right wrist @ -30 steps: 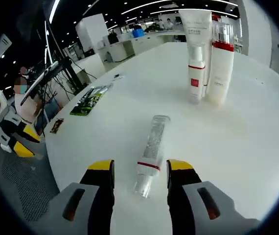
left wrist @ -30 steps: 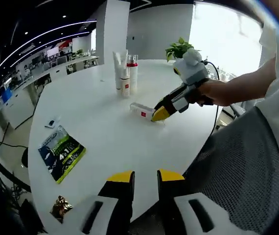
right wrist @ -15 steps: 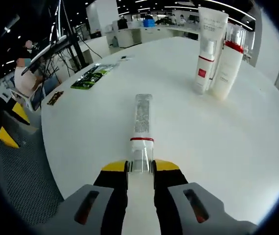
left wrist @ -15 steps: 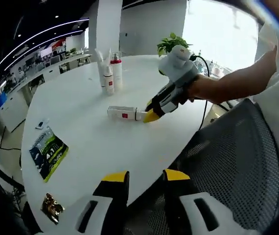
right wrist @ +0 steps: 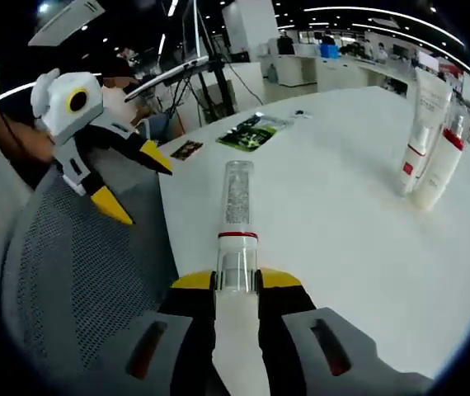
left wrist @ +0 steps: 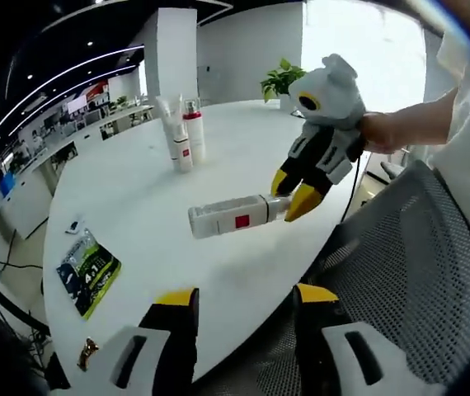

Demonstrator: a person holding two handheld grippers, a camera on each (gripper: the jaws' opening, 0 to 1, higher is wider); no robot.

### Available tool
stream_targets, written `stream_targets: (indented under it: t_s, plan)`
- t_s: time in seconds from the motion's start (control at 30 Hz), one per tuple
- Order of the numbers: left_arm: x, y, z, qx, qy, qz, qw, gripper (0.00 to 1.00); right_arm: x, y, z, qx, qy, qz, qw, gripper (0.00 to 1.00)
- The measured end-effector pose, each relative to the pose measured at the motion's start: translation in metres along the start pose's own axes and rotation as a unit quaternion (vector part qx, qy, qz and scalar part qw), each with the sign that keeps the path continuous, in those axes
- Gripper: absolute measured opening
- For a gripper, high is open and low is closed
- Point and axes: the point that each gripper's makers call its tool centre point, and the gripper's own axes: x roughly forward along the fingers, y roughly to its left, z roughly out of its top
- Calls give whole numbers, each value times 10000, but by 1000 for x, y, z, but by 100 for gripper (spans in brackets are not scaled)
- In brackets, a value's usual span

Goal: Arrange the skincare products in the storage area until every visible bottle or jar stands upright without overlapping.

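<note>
clear bottle [right wrist: 237, 216] at centre frame, clamped level by the right claw [right wrist: 236, 281] above the bench [right wrist: 342, 214]; left claw [left wrist: 243, 299] gapes empty.

white table [left wrist: 136, 198], standing bottles [left wrist: 183, 136], leaflet [left wrist: 89, 273]

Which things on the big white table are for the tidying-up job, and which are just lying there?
For the job:
- clear bottle with a red band, held level in the right gripper
- white tube and white red-capped bottle, both standing upright

Just lying about:
- green leaflet
- small gold wrapper
- potted green plant
</note>
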Motion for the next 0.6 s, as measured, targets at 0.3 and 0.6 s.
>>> stream_targets:
  t_s: [0.3,0.6]
  plan:
    - [2,4,0,1515,41,505,9872,57,-3,51,-3,23,797,1123,9905,16]
    - [5,-3,-9,2648,379,420,9626,48,1,83,7,592,1242,1844,9732,16]
